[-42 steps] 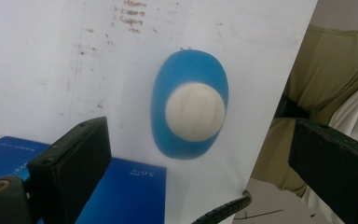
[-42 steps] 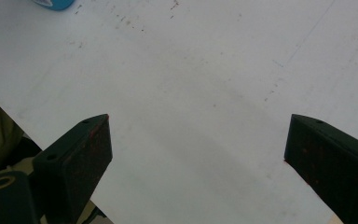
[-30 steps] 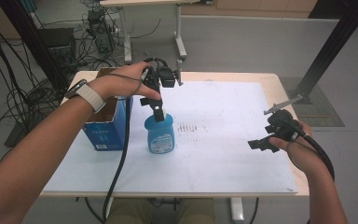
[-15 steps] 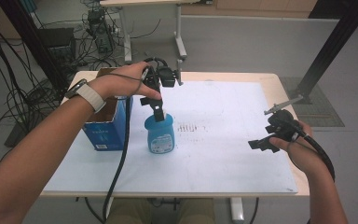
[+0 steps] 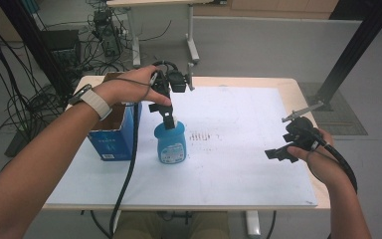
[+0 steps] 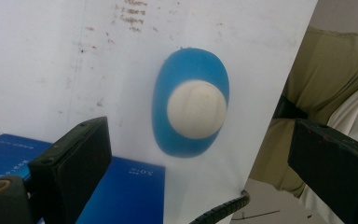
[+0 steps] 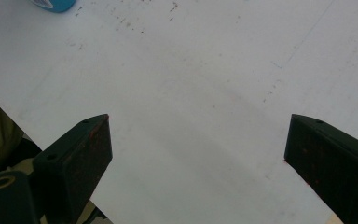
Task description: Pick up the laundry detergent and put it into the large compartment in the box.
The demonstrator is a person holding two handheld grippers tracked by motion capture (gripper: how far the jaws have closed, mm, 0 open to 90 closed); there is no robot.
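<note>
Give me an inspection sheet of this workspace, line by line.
Surface: white sheet covers the table, marked with faint dark smudges.
Job's things: blue bottle with white cap stands upright beside the blue box.
Clutter: nothing seen.
Grippers: left gripper is open, poised straight above the cap, not touching; right gripper is open over bare sheet.
Cables: a black cable trails from the left gripper off the near edge; another runs back along the right forearm.
Surroundings: second table, black posts and tangled wires on a grey floor.
</note>
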